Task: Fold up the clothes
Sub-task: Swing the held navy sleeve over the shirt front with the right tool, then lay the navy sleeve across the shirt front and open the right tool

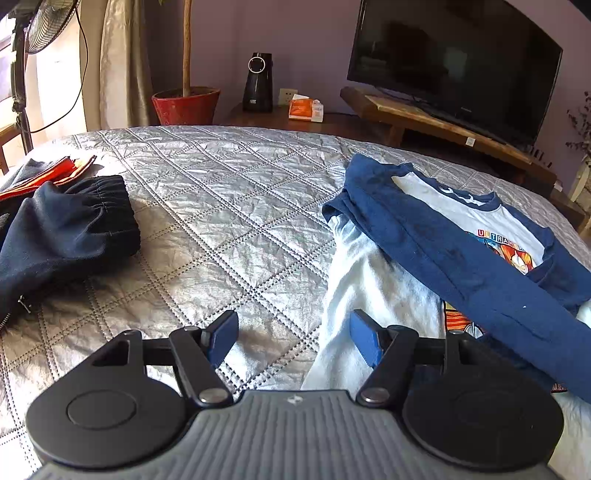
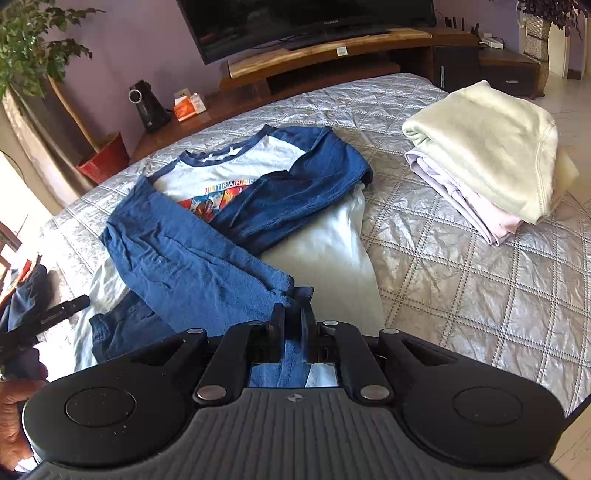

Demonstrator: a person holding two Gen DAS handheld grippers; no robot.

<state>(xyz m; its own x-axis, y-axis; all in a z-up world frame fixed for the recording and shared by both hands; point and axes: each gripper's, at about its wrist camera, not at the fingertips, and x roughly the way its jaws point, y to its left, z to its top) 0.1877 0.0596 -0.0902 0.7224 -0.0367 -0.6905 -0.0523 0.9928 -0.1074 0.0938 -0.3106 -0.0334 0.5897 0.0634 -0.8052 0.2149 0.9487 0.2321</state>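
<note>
Shirt (image 2: pixel 236 177) on bed (image 2: pixel 461 280): right tool (image 2: pixel 291 325) was clamped on blue sleeve cuff (image 2: pixel 284 291).
Left tool (image 1: pixel 293 341) stood open, empty; carry the cuff taut across, then flatten.

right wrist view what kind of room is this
Most likely a bedroom at home: a bed under a silver quilted bedspread, a black flat-screen television on a wooden stand, and a stack of folded cream and pink laundry.
</note>
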